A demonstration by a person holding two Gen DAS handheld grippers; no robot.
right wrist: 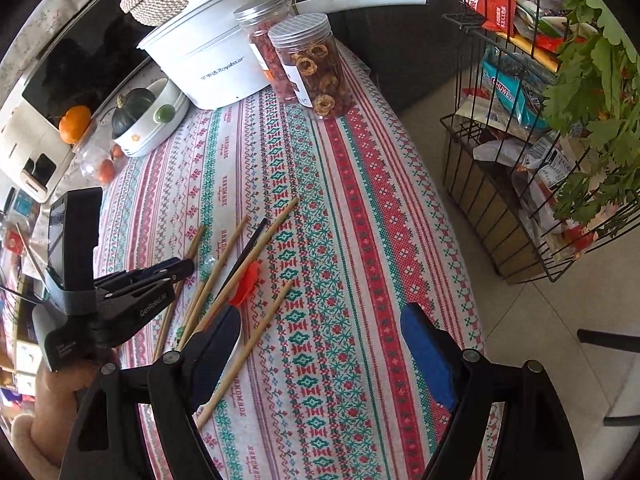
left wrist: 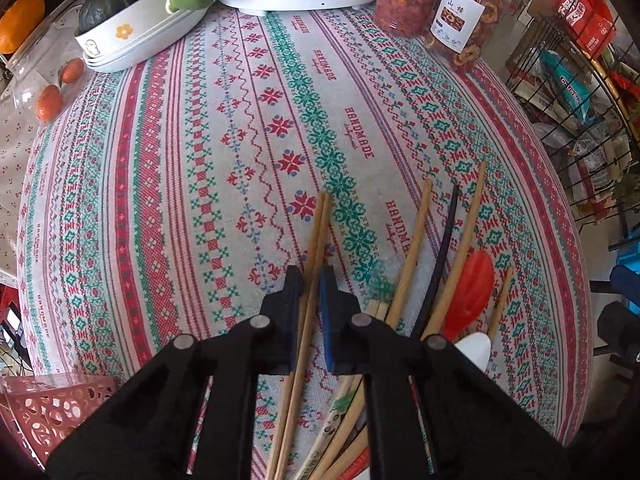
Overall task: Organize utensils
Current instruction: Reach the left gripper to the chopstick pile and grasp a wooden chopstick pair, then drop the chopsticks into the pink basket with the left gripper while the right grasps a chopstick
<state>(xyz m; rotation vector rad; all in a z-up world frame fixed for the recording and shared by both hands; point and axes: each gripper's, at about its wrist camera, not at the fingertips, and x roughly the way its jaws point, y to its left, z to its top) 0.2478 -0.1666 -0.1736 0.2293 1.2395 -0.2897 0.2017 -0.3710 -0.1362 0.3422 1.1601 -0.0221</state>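
My left gripper (left wrist: pixel 310 280) is shut on a pair of wooden chopsticks (left wrist: pixel 316 240) lying on the patterned tablecloth (left wrist: pixel 180 180). To its right lie more wooden chopsticks (left wrist: pixel 416 240), a black chopstick (left wrist: pixel 446 244) and a red spoon (left wrist: pixel 474 284). In the right wrist view my right gripper (right wrist: pixel 320 336) is open and empty above the cloth, right of the chopstick pile (right wrist: pixel 240 264), red spoon (right wrist: pixel 248 280) and one loose chopstick (right wrist: pixel 256 332). The left gripper (right wrist: pixel 176 270) shows there over the pile's left side.
A red perforated basket (left wrist: pixel 44 412) sits at lower left. At the table's far end stand a white pot (right wrist: pixel 208 64), two jars (right wrist: pixel 316 68), stacked white dishes with a squash (left wrist: pixel 132 20). A wire snack rack (right wrist: pixel 520 140) stands off the right edge.
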